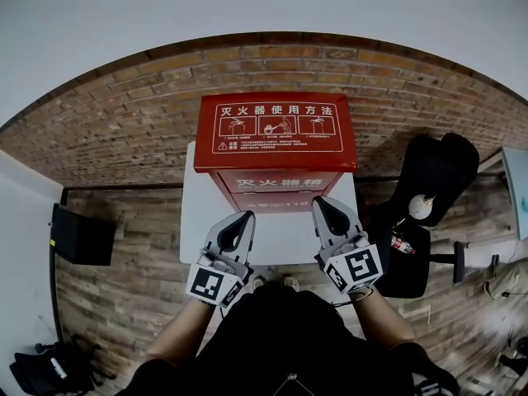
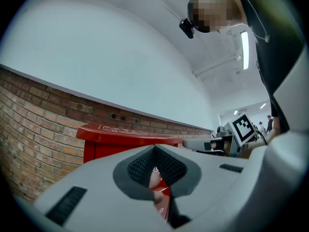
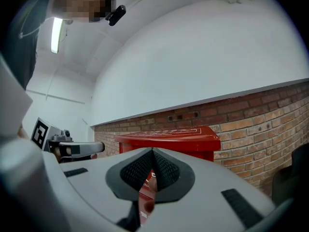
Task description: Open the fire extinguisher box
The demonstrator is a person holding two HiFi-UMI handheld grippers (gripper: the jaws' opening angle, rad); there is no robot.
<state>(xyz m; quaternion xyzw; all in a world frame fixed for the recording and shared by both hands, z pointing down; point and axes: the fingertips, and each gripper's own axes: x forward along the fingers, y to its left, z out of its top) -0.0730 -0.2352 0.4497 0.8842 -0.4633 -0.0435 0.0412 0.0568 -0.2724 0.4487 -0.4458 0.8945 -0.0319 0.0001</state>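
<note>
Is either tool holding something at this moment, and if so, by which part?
Nothing is held. The left tool and the right tool are both shut and empty, pointing at the closed red fire extinguisher box.

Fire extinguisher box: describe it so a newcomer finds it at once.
Start at the brick wall; a white stand sits in front of it. On that stands the fire extinguisher box. It is bright red, its lid printed with white pictogram panels, unlike the black chair to its right.
</note>
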